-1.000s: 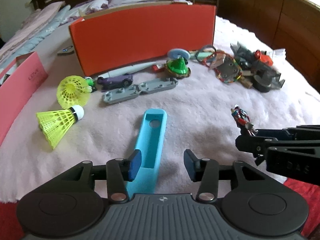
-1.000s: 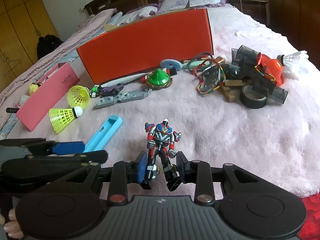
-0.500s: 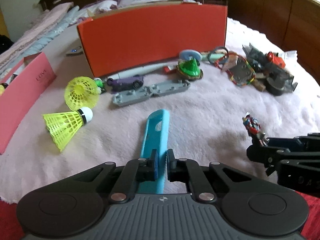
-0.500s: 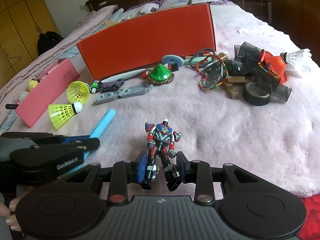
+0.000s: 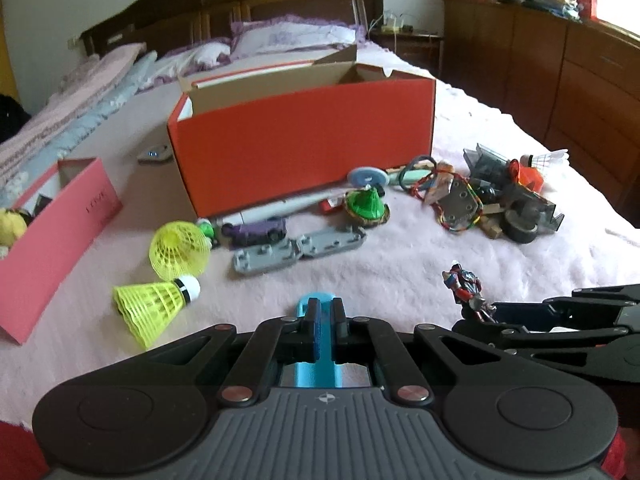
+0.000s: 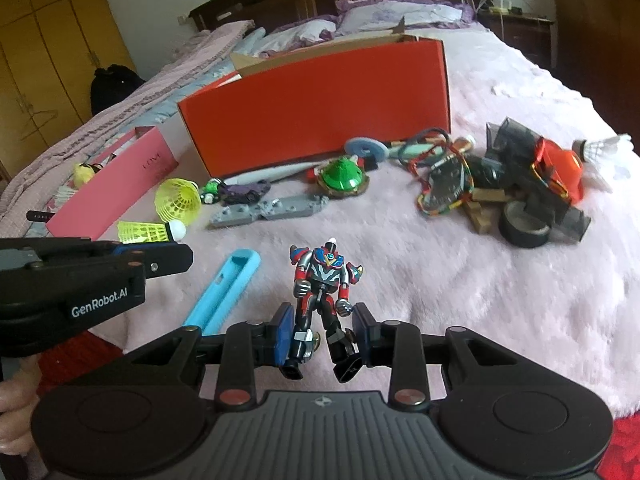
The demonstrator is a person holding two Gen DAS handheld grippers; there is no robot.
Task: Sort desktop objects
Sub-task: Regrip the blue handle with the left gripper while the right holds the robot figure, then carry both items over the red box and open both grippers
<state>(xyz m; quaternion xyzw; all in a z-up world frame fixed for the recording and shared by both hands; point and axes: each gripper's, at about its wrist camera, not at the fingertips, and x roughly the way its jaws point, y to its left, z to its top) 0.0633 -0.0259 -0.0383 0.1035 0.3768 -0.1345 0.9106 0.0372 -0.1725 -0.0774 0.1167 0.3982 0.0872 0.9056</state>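
My left gripper [image 5: 325, 326] is shut on a light blue silicone case [image 5: 318, 368] and holds it lifted above the pink blanket; the case also shows in the right wrist view [image 6: 222, 292]. My right gripper [image 6: 322, 334] is shut on the legs of a red and silver robot figure [image 6: 324, 280], held upright; the figure shows at the right in the left wrist view [image 5: 464, 286]. An open orange box [image 5: 304, 142] stands behind the scattered toys. A pink box [image 5: 48, 236] lies at the left.
On the blanket lie two yellow shuttlecocks [image 5: 160, 304], a grey hinged plate [image 5: 298, 250], a purple toy car [image 5: 256, 230], a green spinning top [image 5: 366, 204] and a pile with black tape roll [image 6: 524, 228], orange piece and white shuttlecock [image 6: 600, 148]. Wooden drawers stand at the right.
My left gripper closed on the blue case and lifted it off the blanket, tilting upward. My right gripper kept its hold on the robot figure and rose a little.
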